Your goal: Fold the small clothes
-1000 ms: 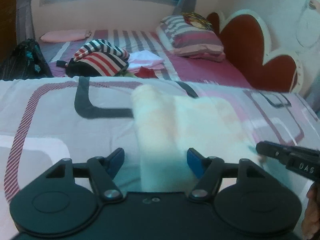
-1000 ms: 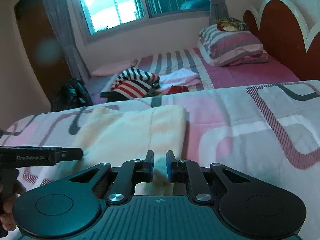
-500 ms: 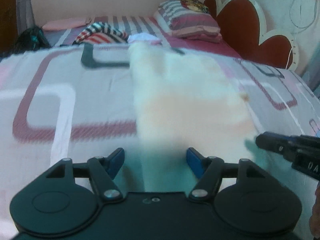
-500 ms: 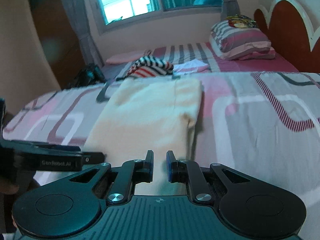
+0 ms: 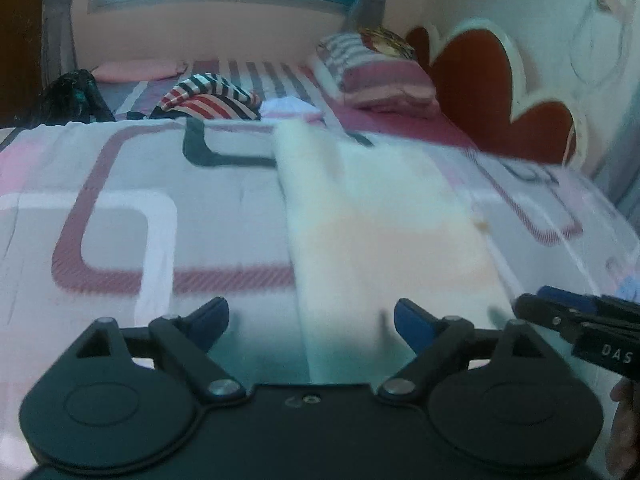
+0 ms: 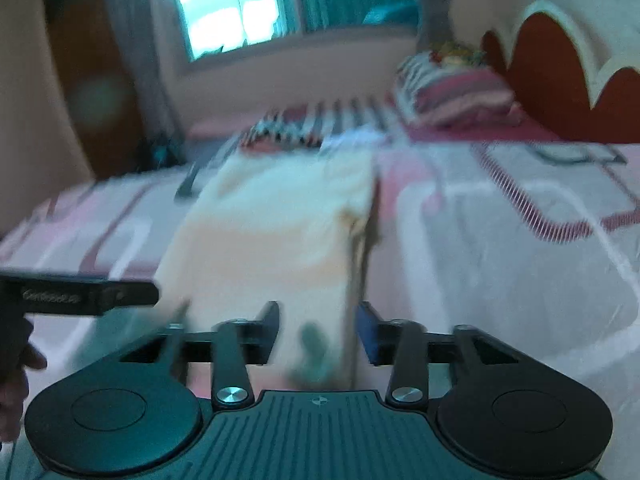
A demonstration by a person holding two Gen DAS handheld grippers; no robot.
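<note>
Now that both sets of fingers have just been opening, the cream garment (image 5: 384, 232) is released flat on the bed (image 5: 120, 208), the left gripper (image 5: 311, 320) wide, the right gripper (image 6: 318, 332) partly open, so 1 fold is judged complete.

We see a cream garment (image 5: 376, 216) of soft, fleecy, matt cloth lying on a bedspread (image 5: 120, 208) of smooth, thin printed cotton-like fabric with faint creases. The left tongs (image 5: 311, 320) and right tongs (image 6: 318, 332) look like matt black plastic with small bright metal pivot pins, and their pads (image 5: 412, 322) are a duller blue, rubbery-looking material; the right body carries a ribbed, faintly shiny panel. Farther back we make out a striped knit garment (image 5: 208, 98), a cloth-covered pillow (image 5: 376, 80) and a headboard (image 5: 500, 96) of smooth padded, slightly glossy red material with a pale painted rim.
</note>
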